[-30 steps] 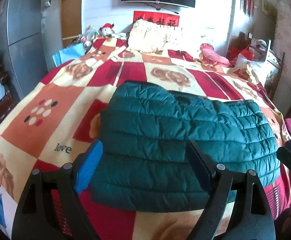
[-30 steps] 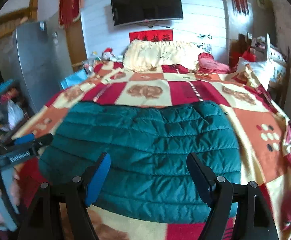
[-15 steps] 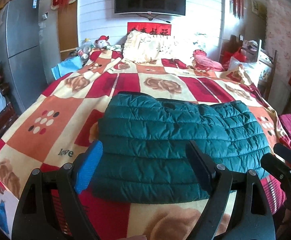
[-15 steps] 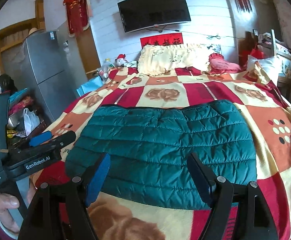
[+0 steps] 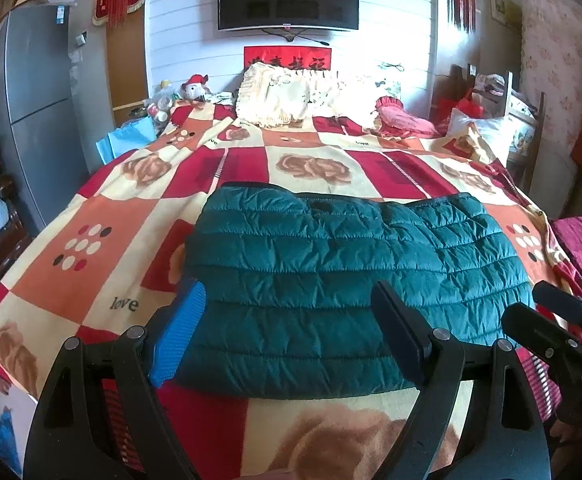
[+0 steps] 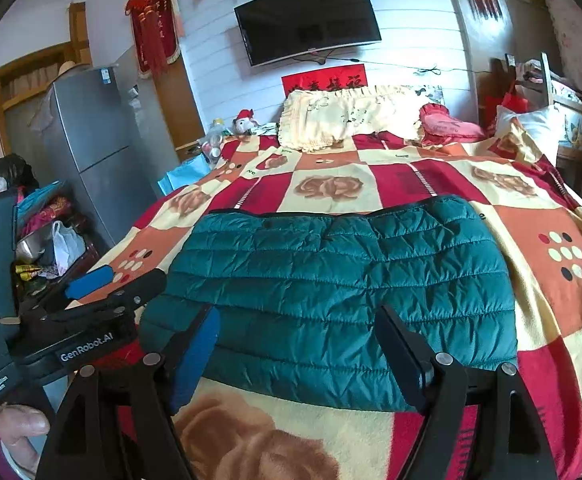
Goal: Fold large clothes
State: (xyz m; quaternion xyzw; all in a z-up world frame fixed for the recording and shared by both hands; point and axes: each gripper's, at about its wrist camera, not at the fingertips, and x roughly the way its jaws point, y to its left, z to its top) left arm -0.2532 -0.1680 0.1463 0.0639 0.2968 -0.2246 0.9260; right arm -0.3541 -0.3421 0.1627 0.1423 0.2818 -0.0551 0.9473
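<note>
On a bed spread with a red and orange patchwork blanket [image 5: 103,216], the teal quilted down jacket [image 5: 351,280] lies folded near the front edge. Left gripper [image 5: 287,336] and right gripper [image 6: 299,356] hover spread wide, empty. Any last tidying should press the layers flat, edges aligned.

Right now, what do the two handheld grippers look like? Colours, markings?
Both are black plastic. The left gripper and right gripper each carry one blue ribbed pad and one black pad. White "GenRobot.AI" lettering marks the left gripper's side.
</note>
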